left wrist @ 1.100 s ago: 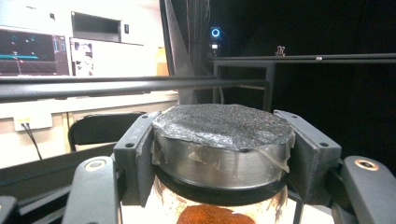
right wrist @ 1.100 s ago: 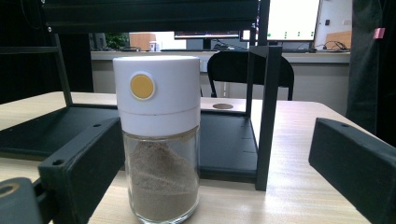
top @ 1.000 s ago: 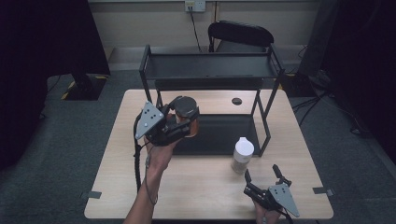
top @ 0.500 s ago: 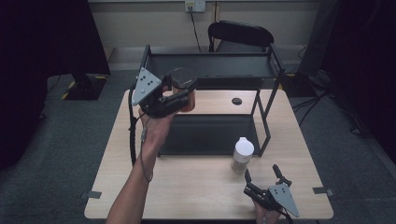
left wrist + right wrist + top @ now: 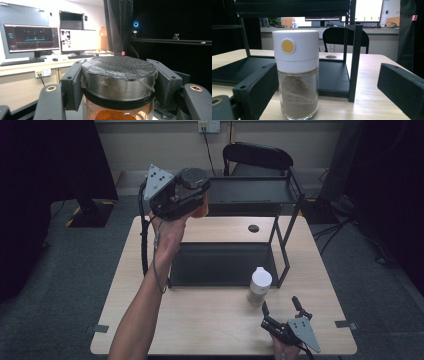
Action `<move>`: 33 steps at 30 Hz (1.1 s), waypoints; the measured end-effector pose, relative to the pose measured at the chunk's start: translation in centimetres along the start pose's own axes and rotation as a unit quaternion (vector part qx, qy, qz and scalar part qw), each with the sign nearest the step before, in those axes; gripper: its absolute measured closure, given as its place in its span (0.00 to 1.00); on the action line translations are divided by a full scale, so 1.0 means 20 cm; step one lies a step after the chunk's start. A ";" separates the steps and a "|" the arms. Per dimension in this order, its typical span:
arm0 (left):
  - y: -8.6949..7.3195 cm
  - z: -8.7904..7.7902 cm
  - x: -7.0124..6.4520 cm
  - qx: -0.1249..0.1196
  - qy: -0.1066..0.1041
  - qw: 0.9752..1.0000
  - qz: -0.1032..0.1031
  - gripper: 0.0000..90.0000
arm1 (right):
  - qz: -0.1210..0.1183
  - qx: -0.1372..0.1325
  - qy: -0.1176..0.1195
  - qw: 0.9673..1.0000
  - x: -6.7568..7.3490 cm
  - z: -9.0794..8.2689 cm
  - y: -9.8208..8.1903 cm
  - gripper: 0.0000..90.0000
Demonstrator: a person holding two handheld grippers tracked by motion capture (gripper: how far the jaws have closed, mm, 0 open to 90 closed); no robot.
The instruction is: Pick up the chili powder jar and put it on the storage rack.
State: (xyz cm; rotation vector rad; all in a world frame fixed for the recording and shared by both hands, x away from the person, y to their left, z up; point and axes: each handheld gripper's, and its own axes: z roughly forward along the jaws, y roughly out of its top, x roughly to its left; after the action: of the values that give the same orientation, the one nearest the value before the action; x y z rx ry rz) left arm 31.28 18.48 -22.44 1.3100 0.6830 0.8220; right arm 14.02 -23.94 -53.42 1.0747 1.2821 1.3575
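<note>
The left gripper [image 5: 192,195] pinches the dark-lidded spice jar [image 5: 117,82] between its jaws, above the black rack's [image 5: 292,185] top shelf. The right gripper [image 5: 282,312], jaws spread, rests near the white-capped jar [image 5: 296,72].

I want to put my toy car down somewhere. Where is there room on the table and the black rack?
The top shelf lies bare. So does the bottom shelf. The table's front left, near the forearm, is free. The front right is crowded: the white-capped jar stands close before the right gripper.
</note>
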 end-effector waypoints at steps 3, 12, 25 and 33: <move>0.00 0.05 0.01 -0.005 0.010 1.000 -0.001 0.39 | 0.000 0.001 0.003 1.000 -0.01 0.00 0.00 0.03; 0.01 0.21 -0.01 0.002 0.040 0.999 0.004 0.39 | 0.000 -0.001 0.005 1.000 -0.01 0.00 0.00 0.03; -0.02 0.30 0.01 0.023 0.048 0.999 -0.006 0.39 | 0.000 -0.001 0.008 1.000 -0.01 0.00 0.00 0.03; -0.04 0.28 0.01 0.017 0.049 0.999 0.005 0.39 | 0.000 -0.001 0.008 1.000 -0.01 0.00 0.00 0.03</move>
State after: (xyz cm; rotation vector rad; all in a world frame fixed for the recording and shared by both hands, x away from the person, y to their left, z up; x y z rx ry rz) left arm 36.08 15.52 -22.49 1.3121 0.7709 0.8899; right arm 14.06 -24.21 -53.44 1.0658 1.2925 1.3694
